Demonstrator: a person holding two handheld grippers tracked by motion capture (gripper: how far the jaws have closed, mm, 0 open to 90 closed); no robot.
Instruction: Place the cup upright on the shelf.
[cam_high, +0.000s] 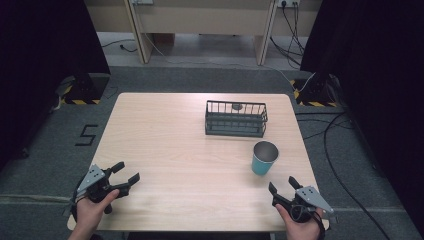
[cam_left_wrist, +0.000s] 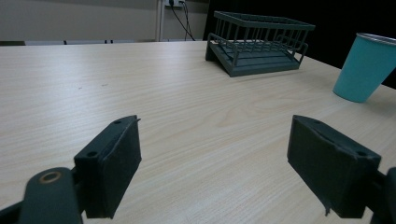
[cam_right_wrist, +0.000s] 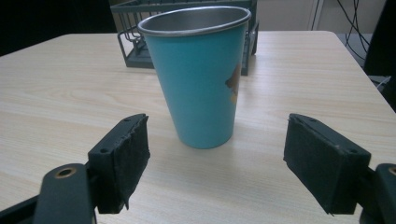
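A teal metal cup stands upright on the right part of the wooden table. My right gripper rests open near the front right edge, just short of the cup. In the right gripper view the cup stands between and beyond the spread jaws, untouched. My left gripper is open at the front left with nothing between its jaws. The left gripper view has the cup far right. A dark wire rack sits at the back right of the table.
The rack holds a small dark round thing at its back. Black curtains flank the table. Cables lie on the grey floor to the right. Bare wood spans the table's left and middle.
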